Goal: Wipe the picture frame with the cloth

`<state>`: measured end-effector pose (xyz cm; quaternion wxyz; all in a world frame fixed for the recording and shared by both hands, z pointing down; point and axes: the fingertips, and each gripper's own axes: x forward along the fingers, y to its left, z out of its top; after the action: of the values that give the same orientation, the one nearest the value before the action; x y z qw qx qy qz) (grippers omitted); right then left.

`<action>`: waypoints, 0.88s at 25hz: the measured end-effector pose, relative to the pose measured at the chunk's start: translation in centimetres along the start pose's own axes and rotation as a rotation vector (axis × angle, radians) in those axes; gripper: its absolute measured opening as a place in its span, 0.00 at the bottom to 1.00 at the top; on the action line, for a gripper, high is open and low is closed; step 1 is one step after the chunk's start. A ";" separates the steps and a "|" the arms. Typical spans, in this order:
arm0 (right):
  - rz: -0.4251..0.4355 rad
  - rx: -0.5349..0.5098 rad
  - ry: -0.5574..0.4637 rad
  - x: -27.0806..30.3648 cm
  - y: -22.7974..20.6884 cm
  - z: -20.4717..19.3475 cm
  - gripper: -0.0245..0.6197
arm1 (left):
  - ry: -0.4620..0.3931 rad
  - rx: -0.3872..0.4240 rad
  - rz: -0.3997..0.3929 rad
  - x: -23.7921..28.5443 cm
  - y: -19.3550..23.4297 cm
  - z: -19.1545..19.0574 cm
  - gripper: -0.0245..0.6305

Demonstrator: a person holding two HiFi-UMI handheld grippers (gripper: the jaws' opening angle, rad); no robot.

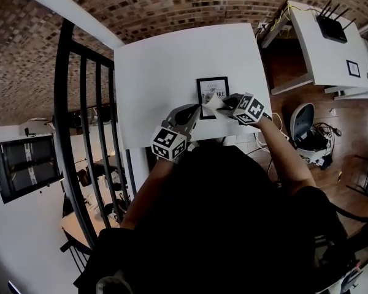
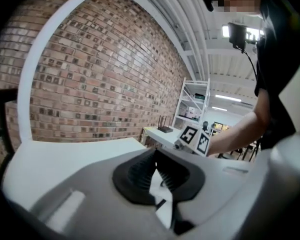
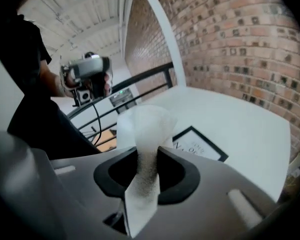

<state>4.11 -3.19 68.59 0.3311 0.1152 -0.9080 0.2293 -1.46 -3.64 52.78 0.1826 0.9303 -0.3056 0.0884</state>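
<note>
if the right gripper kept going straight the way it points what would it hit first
The right gripper is shut on a white cloth, which leads. Beyond it, probably the black rectangular picture frame lying flat on the white table, though depth is unclear.

- A black-rimmed rectangular picture frame (image 1: 213, 86) with printed lettering lies flat on the white rectangular table (image 1: 165, 66).
- The right gripper (image 1: 226, 105) holds a small white cloth (image 1: 210, 100) over the frame's lower half.
- The left gripper (image 1: 194, 111) points at the frame's lower left edge.
</note>
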 end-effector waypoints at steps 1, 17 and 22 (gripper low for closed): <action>-0.032 -0.007 -0.064 -0.7 0.2 1.4 0.19 | -0.002 0.000 0.003 -0.2 0.2 0.1 0.04; -0.210 -0.113 -0.662 -12.8 5.8 14.6 0.19 | -0.117 0.022 -0.025 -2.5 -1.7 4.4 0.04; -0.195 -0.107 -0.690 -13.1 6.9 15.4 0.19 | -0.131 0.026 -0.017 -2.8 -1.3 5.0 0.04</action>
<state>3.07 -4.02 47.25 0.0310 0.2543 -0.9618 0.0963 -2.65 -3.17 47.03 0.1506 0.9390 -0.3078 0.0297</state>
